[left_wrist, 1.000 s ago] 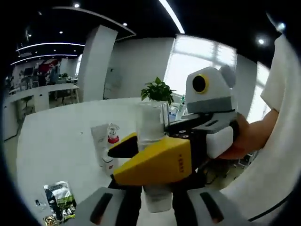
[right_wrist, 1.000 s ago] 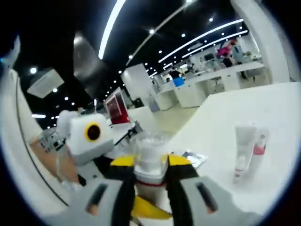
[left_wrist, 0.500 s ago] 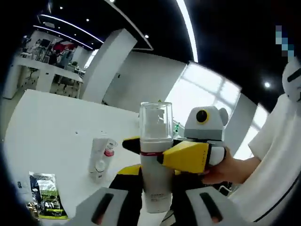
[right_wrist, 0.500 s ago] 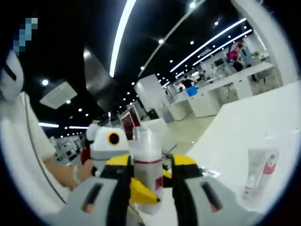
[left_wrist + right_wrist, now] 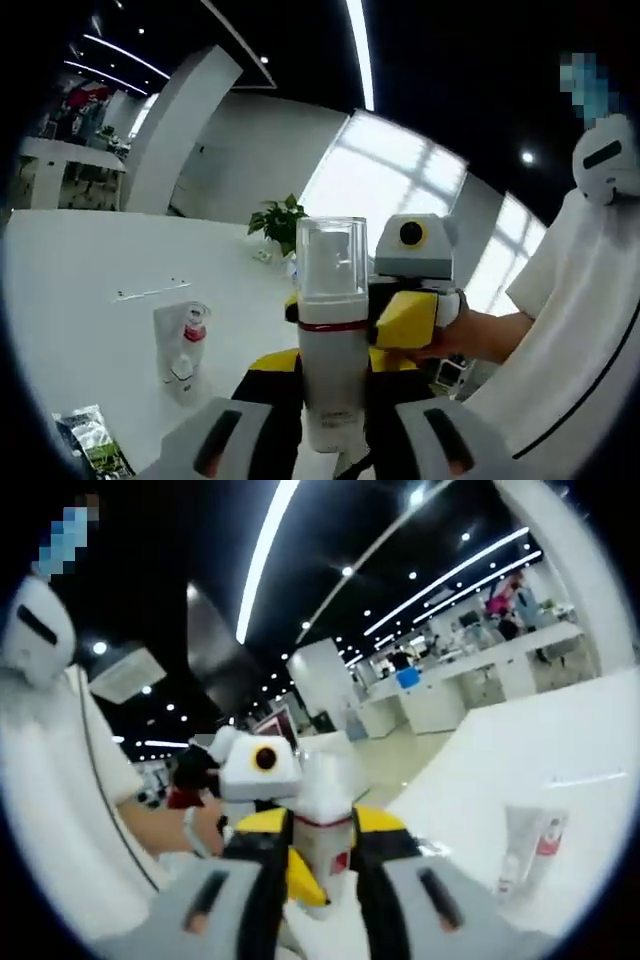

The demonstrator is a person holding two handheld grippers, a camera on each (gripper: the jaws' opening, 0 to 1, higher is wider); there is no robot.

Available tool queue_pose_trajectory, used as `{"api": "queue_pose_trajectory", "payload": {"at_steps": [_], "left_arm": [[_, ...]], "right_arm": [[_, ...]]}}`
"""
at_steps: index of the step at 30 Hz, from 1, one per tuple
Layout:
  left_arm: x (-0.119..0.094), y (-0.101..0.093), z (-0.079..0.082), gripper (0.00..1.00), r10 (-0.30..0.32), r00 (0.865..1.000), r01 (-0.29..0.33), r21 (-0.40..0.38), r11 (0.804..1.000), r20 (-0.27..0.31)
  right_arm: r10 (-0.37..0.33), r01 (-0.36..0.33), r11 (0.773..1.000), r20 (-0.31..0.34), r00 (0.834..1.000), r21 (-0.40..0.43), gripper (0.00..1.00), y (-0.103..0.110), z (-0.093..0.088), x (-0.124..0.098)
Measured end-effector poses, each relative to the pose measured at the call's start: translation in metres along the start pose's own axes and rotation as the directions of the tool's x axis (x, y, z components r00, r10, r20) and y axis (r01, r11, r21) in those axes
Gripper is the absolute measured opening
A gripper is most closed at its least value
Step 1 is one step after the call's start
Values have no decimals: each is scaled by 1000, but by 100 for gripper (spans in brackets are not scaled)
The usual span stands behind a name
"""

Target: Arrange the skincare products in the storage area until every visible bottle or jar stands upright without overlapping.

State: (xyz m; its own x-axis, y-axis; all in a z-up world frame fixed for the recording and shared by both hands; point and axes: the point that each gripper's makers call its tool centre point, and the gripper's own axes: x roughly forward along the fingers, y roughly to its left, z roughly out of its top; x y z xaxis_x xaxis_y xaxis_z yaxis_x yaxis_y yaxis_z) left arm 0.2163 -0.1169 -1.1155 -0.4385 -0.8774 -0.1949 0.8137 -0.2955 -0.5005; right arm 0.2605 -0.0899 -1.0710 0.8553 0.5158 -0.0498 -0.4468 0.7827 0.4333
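Left gripper view: the left gripper [image 5: 332, 440] is clamped on the lower body of a tall white bottle with a clear plastic cap and a thin red band [image 5: 331, 340], which stands upright between its grey jaws, lifted above the white table [image 5: 80, 290]. Just behind the bottle, the yellow-and-black right gripper [image 5: 410, 322] reaches in from the right, held by a person's hand [image 5: 480, 335] (white sleeve beside it); its jaws sit at the bottle's band.

In the right gripper view the right gripper [image 5: 322, 875] is closed on the same bottle [image 5: 325, 825], gripping it near the red band, with the yellow tips of the other gripper just beyond.

Out on the table stand a white tube and a small clear bottle with a red collar [image 5: 180, 345], touching each other and well apart from the held bottle. Nearer the edge lies a dark green printed sachet [image 5: 90, 440]. A green potted plant [image 5: 280, 220] sits at the table's far side.
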Motion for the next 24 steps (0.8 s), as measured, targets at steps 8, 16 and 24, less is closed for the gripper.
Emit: {"api": "queue_pose_trajectory", "payload": {"at_steps": [8, 16, 24], "left_arm": [[-2, -12, 8, 22, -52, 998, 53, -13, 999, 32], [-17, -30, 4, 22, -101, 991, 105, -52, 993, 84], [-25, 13, 1, 28, 233, 969, -238, 66, 969, 80]], "right_arm": [[67, -67, 997, 14, 998, 28, 29, 5, 3, 1], [252, -249, 967, -55, 966, 61, 23, 33, -1, 18], [-1, 2, 1000, -72, 997, 5, 22, 5, -11, 37]]}}
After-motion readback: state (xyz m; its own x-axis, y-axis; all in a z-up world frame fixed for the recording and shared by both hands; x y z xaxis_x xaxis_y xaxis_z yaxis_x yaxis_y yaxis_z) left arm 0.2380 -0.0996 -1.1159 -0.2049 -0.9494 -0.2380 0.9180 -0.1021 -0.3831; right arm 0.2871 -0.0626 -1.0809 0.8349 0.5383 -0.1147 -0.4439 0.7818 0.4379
